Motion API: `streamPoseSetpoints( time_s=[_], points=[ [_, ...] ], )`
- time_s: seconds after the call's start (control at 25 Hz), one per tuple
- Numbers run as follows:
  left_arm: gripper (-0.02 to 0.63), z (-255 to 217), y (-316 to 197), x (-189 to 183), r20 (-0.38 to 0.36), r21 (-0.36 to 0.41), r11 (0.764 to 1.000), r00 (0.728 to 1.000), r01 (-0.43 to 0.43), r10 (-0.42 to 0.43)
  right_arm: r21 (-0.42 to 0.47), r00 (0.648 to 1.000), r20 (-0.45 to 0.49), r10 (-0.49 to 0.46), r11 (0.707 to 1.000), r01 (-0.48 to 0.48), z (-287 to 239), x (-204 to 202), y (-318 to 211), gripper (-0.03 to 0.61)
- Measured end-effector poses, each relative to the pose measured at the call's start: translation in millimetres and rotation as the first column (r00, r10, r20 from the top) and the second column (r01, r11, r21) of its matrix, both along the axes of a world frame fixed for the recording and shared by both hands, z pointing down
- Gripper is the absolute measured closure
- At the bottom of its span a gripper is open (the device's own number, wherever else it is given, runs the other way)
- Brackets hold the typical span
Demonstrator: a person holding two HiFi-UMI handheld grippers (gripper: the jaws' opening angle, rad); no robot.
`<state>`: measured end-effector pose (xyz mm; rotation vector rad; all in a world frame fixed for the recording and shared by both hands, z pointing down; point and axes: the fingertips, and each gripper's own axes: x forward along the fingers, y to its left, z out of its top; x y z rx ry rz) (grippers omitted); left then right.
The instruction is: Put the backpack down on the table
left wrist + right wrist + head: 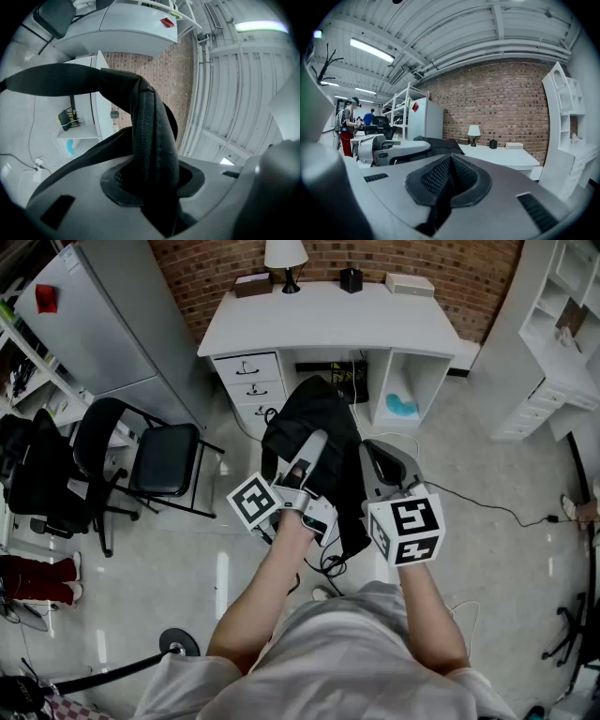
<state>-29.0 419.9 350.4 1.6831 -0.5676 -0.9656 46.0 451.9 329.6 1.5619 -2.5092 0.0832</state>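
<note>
**Jaws clenched on the strap, backpack not yet on the tabletop**

Jaws of the left gripper (154,180) are clenched on a black padded strap (149,136) of the backpack (314,418). The bag hangs from them at the centre of the head view, above the floor (487,549). Jaws of the right gripper (450,176) are pressed together on nothing, and it sits just beside the bag's right edge in the head view.

Farther off, at the top of the head view, stands the white tabletop (328,320). It is near the bag but not under it. A lamp (286,259) and a few small items line its back edge, and its middle is bare.

As I judge it, the bag is lifted and carried toward the desk. What is left is to bring it over the tabletop, lower it and let go.

The bag's lower part is hidden behind the grippers, so I cannot tell how far it hangs above the floor. I also cannot tell whether the strap is a top handle or a shoulder strap. The frame's top edge cuts off the lamp.
</note>
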Motion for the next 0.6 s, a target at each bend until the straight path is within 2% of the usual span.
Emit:
streamPoseSetpoints(
  time_s=[0.36,0.6],
  points=[
    [0.476,-1,-16,-12,0.002,-0.008,1.0,1.0,0.005,-0.005,-0.001,1.0,0.002,0.004,1.0,-0.004,0,-9,-15,0.578],
    [0.476,6,-37,3,0.003,-0.021,1.0,1.0,-0.005,0.005,-0.003,1.0,0.014,0.006,1.0,-0.006,7,3,-36,0.578]
  ],
)
